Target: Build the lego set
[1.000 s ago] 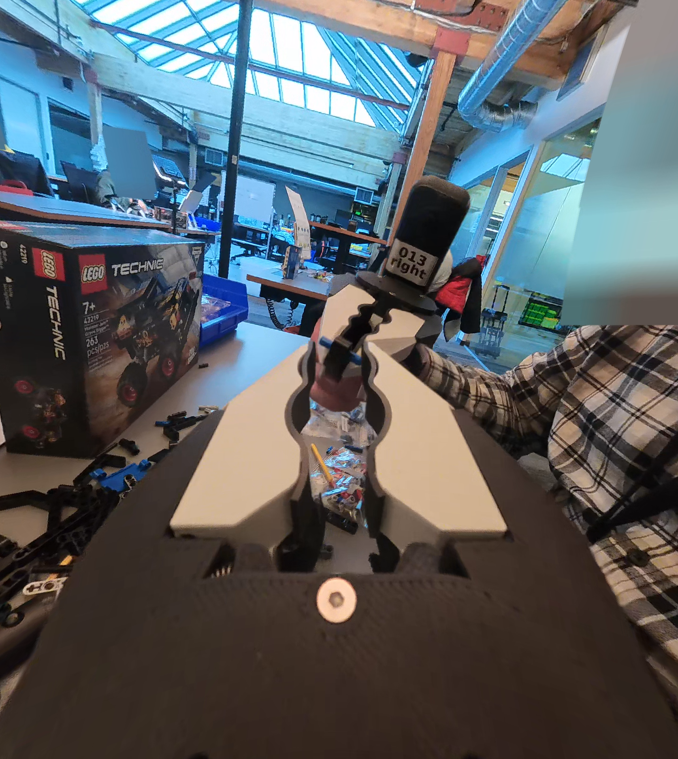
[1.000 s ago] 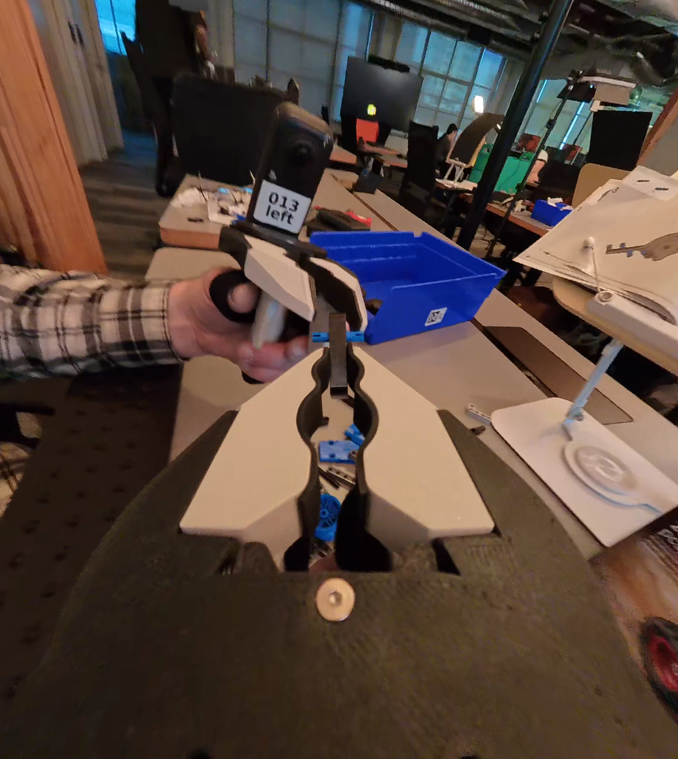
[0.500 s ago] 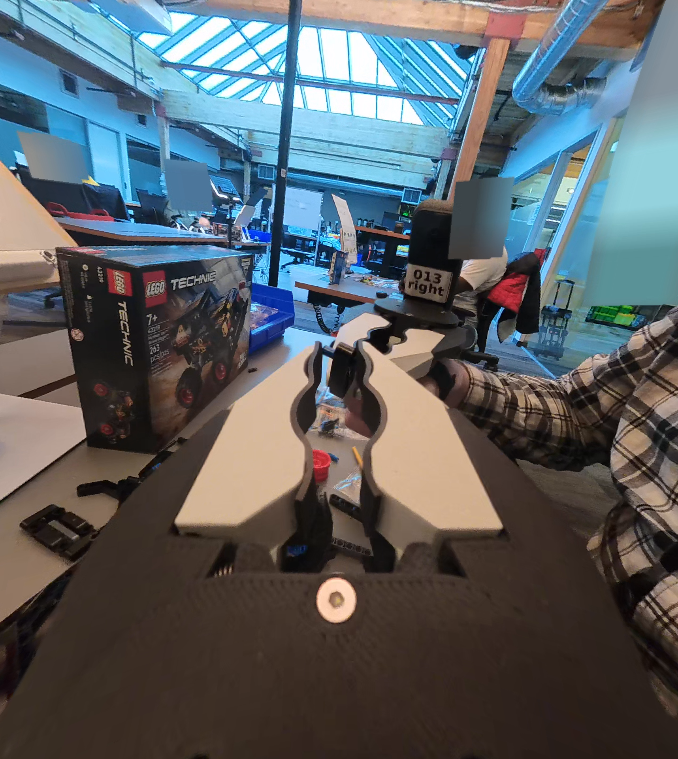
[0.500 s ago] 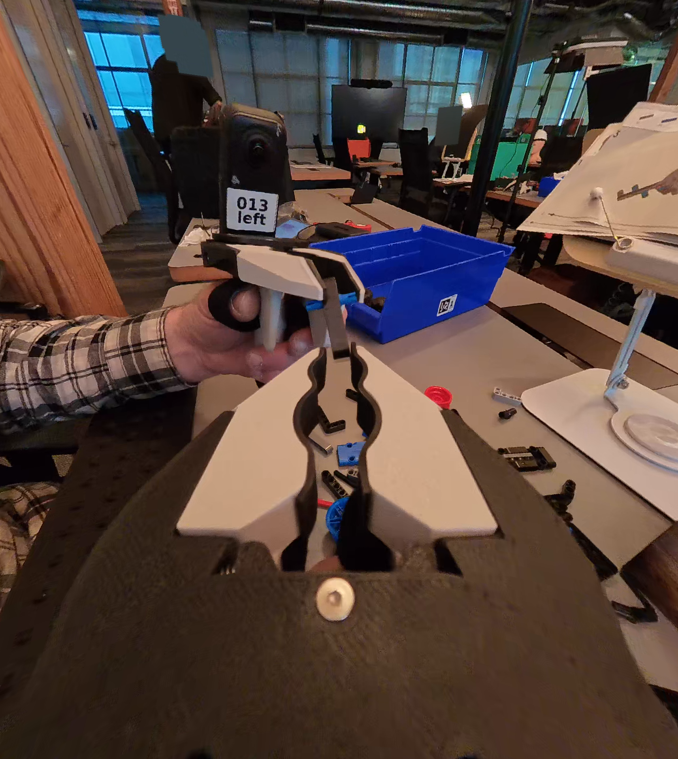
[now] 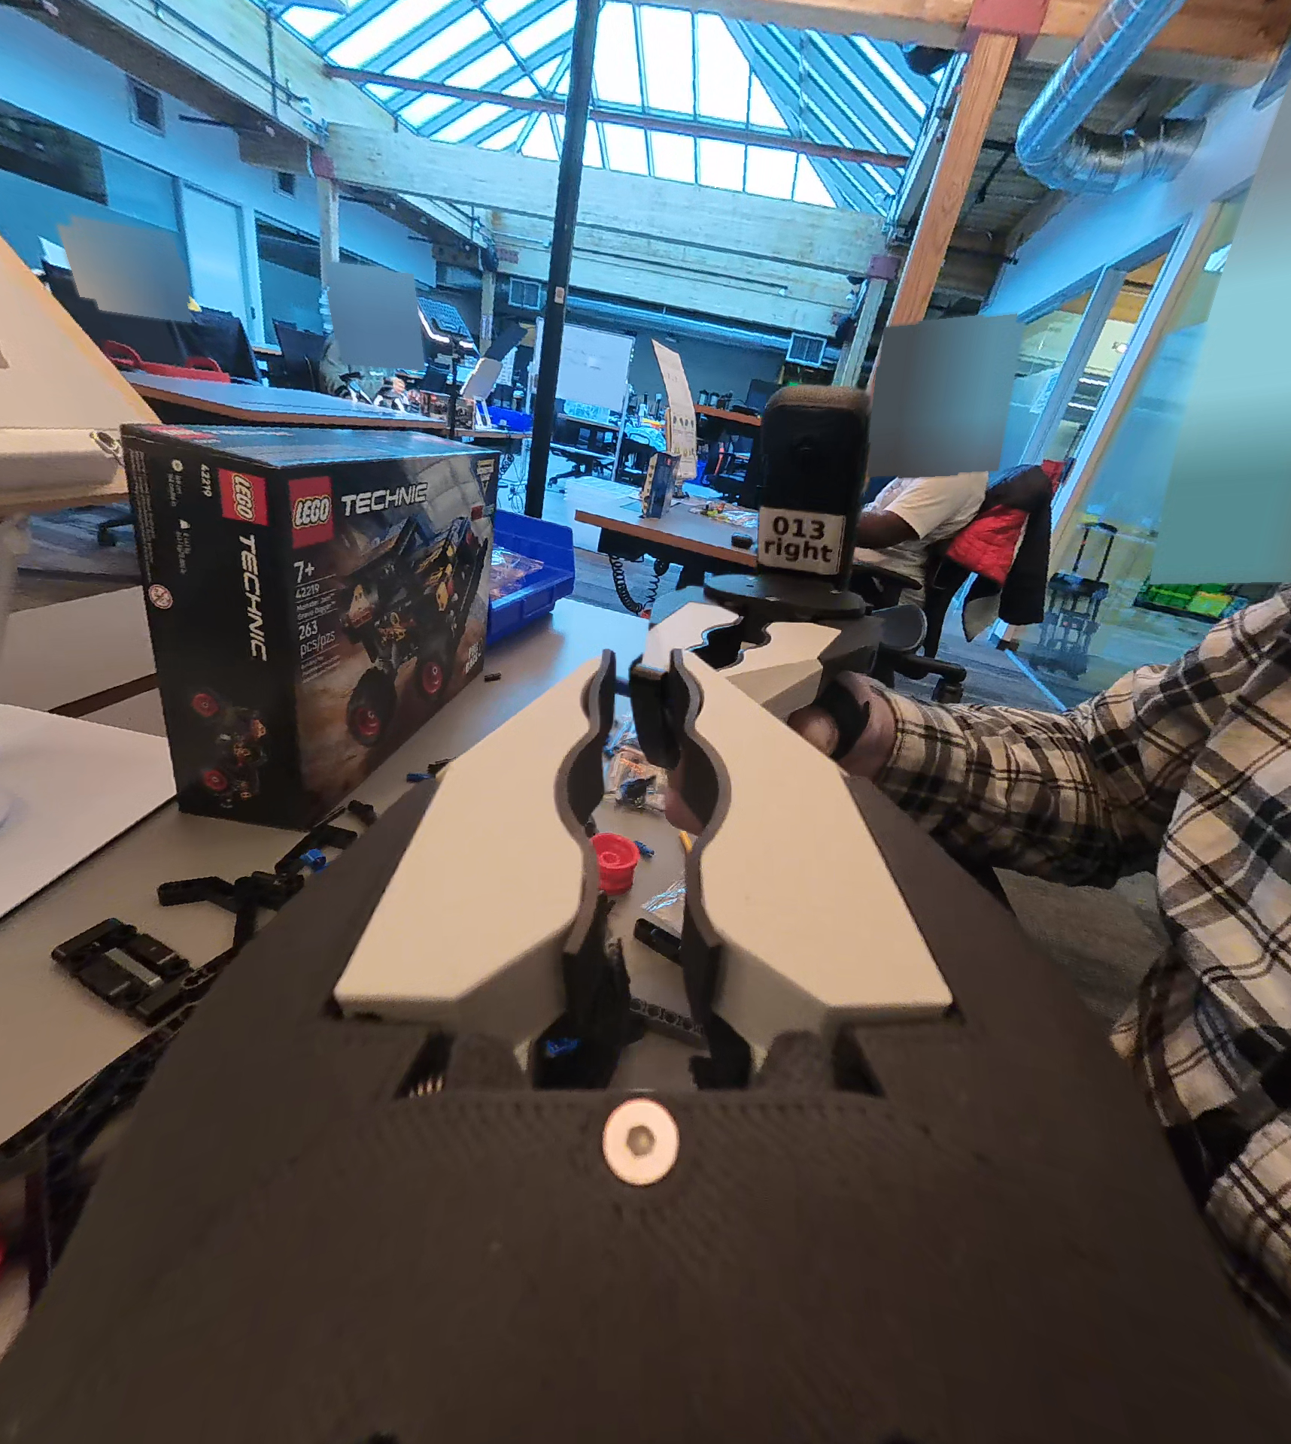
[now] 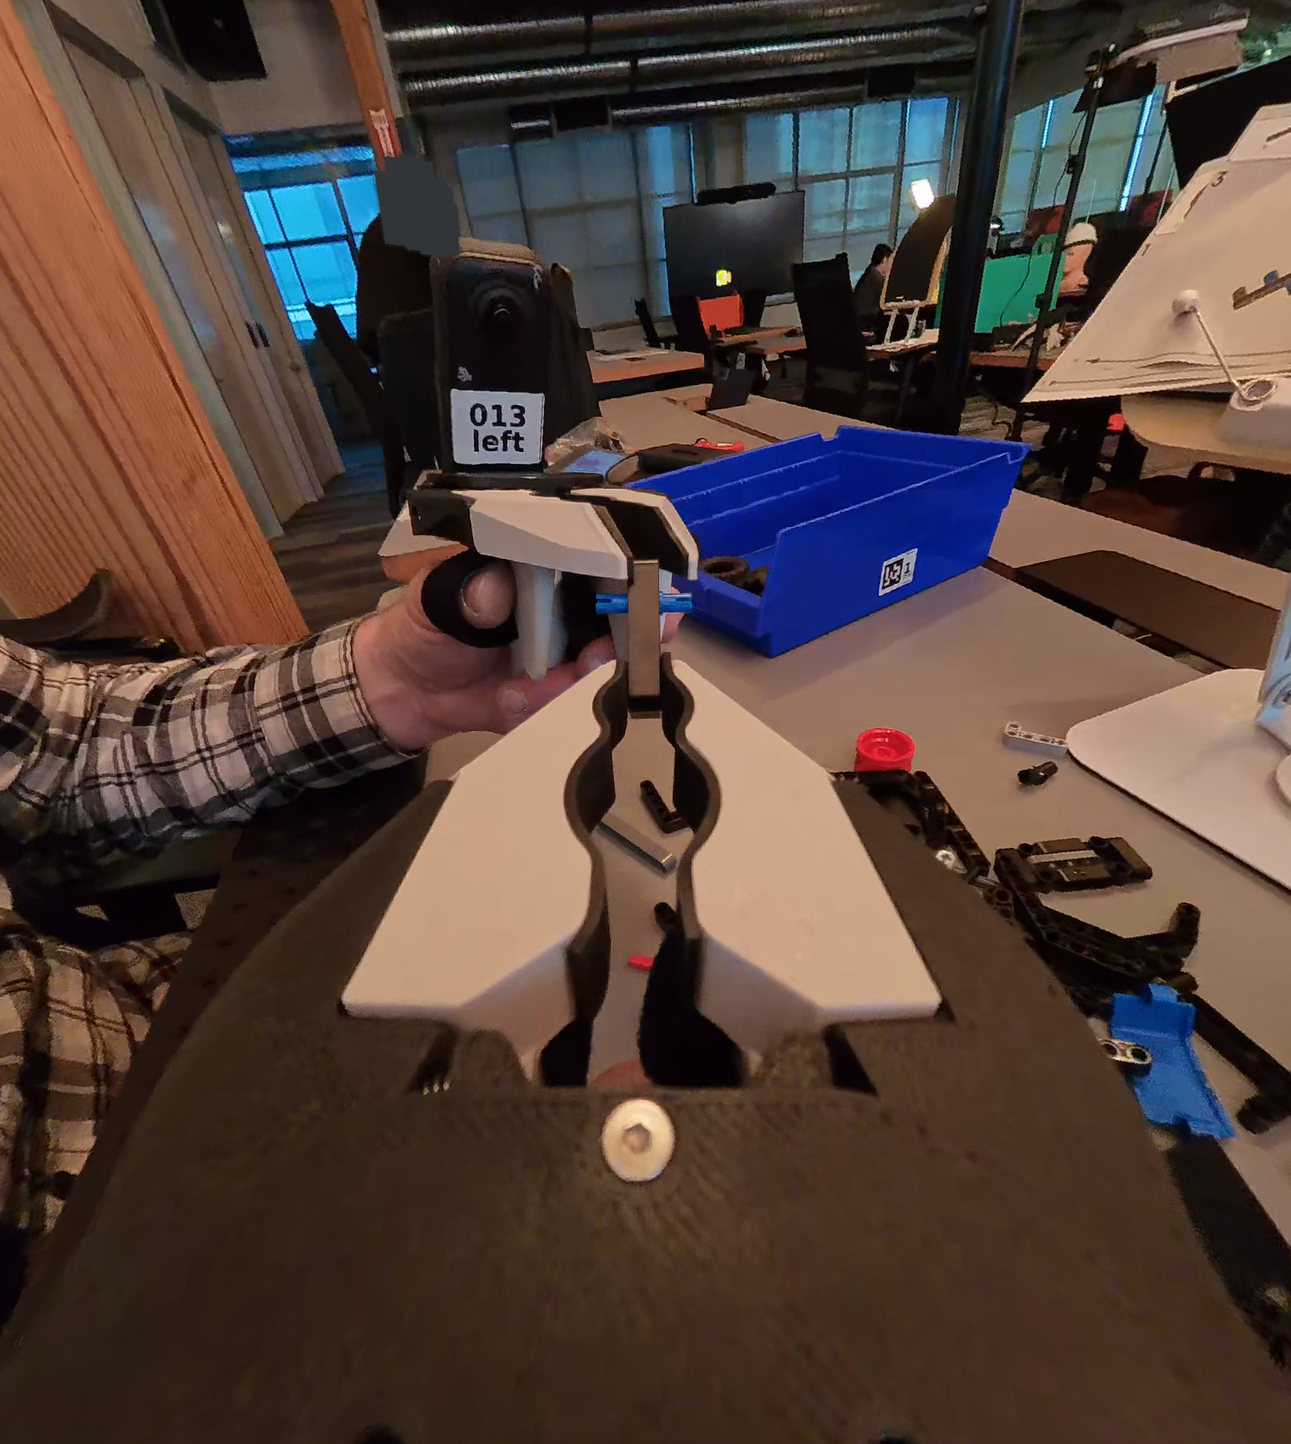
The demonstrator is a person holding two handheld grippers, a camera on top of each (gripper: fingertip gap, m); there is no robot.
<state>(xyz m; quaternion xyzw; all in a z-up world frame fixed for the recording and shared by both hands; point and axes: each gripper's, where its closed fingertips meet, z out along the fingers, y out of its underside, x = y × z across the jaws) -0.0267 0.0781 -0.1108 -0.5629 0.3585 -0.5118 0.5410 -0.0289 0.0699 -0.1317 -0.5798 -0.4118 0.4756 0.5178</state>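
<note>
Presently, both tools are held raised above the grey counter (image 6: 939, 688), tip to tip. The right tool (image 6: 642, 688) is closed on a flat dark beam (image 6: 644, 625), gripped at its lower end and held upright. A blue pin (image 6: 642, 603) passes crosswise through the beam near its top. The left tool (image 5: 646, 672) is closed about the upper part of the same beam (image 5: 654, 719); whether it grips the beam or the pin cannot be told.

Open room is found on the counter below the tips, between a blue plastic bin (image 6: 845, 531) at the far side and a white stand base (image 6: 1189, 750) to the right. A printed cardboard set box (image 5: 314, 609) stands upright just beside the stand. Loose parts are scattered near the tools: a round red hub (image 6: 883, 748), black perforated beams (image 6: 1072, 859), a blue moulded panel (image 6: 1166, 1063). An open booklet (image 6: 1236, 328) is propped on the stand.
</note>
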